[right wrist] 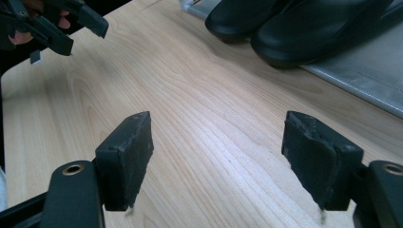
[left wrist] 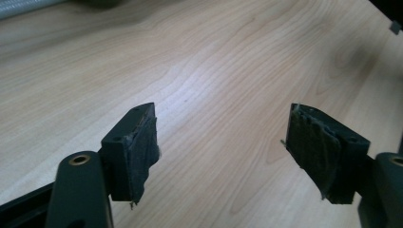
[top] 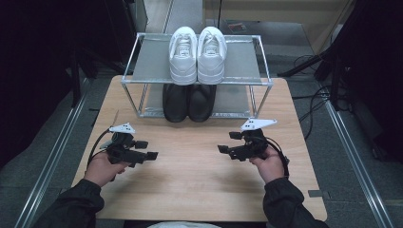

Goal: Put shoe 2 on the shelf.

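Black fingers [left wrist: 133, 152] of the left gripper [top: 144, 149] are standing wide apart with nothing between them, and the right gripper [top: 228, 142] is spread and empty in the same way, its pads [right wrist: 126, 159] hovering over bare tabletop [top: 190, 171]. Both are pointing inward at each other, near the front of the rack [top: 142, 61].

The black shoes [top: 188, 102] are the nearest things to them, so I am judging the next reach as going there. Doing it well is calling for turning a gripper toward the rack, coming in low under the upper shelf, and closing on a shoe's collar or heel rather than the rounded toe.

Those black shoes are sitting side by side on the lower shelf, toes toward the person, smooth and slightly glossy. White shoes [top: 197, 54] are sitting paired on the shelf above.
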Motion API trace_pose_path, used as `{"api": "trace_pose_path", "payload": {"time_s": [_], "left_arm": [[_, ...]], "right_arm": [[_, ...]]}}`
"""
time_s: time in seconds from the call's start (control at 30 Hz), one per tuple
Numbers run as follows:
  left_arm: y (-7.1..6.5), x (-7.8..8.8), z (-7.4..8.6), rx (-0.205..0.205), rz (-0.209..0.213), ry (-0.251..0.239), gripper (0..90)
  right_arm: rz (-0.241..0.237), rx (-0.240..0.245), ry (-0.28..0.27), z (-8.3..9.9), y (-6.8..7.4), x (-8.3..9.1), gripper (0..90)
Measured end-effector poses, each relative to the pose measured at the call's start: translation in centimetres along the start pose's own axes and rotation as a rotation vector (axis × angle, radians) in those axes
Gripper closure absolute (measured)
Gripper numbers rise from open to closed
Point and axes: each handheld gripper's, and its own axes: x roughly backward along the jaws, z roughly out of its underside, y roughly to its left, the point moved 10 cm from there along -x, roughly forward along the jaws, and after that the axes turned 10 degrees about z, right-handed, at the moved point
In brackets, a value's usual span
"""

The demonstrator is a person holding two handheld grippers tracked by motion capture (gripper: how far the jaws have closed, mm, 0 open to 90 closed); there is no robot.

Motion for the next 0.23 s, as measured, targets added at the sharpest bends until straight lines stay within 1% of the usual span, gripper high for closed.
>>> {"api": "trace_pose_path", "payload": {"time_s": [0.07,0.13,0.23], "left_arm": [[0.1,-0.2,0.1,-0.019,-0.012,0.001,23.2],[0.3,-0.5,0.2,-0.034,-0.028,0.005,22.4],[0.5,-1.2,0.8,-0.055,-0.048,0.048,21.0]], "right_arm": [[-0.003,0.003,0.006,0.1,0.1,0.0,26.5],[-0.001,0.018,0.008,0.2,0.1,-0.1,26.4],[0.026,0.053,0.013,0.4,0.0,-0.6,26.2]]}}
